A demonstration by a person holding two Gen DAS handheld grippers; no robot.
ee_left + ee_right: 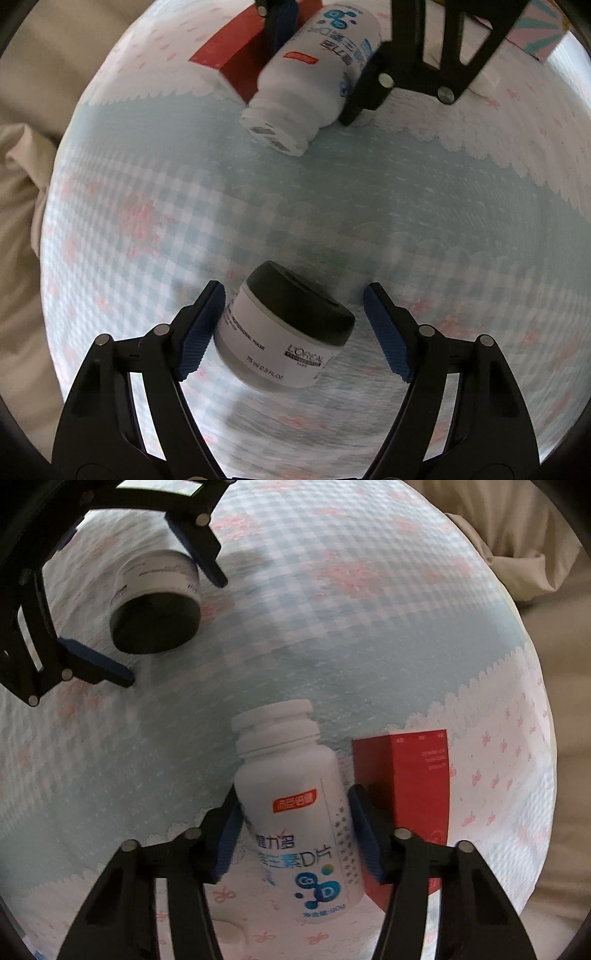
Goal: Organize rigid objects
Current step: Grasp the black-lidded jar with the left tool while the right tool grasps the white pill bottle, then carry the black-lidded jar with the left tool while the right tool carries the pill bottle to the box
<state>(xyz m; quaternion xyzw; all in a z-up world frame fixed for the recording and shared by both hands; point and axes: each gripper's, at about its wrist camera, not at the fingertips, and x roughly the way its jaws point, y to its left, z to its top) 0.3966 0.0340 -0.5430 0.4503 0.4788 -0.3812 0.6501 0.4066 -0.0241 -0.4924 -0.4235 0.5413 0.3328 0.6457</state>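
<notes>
Grippers on one jar, one bottle

Left gripper fingers spread wide around the L'Oreal jar; left pad touching jar wall, right pad apart from it; jar white with black lid, tilted on the patterned tablecloth; lid on, contents not visible.
Right gripper pinching the white vitamin bottle at mid-body, both blue pads against its sides; bottle capped, cap pointing away from the camera; red box just beside the bottle, on its right.
Count: 1 jar, 1 bottle, 1 red box; pastel box at far edge in left view.
</notes>
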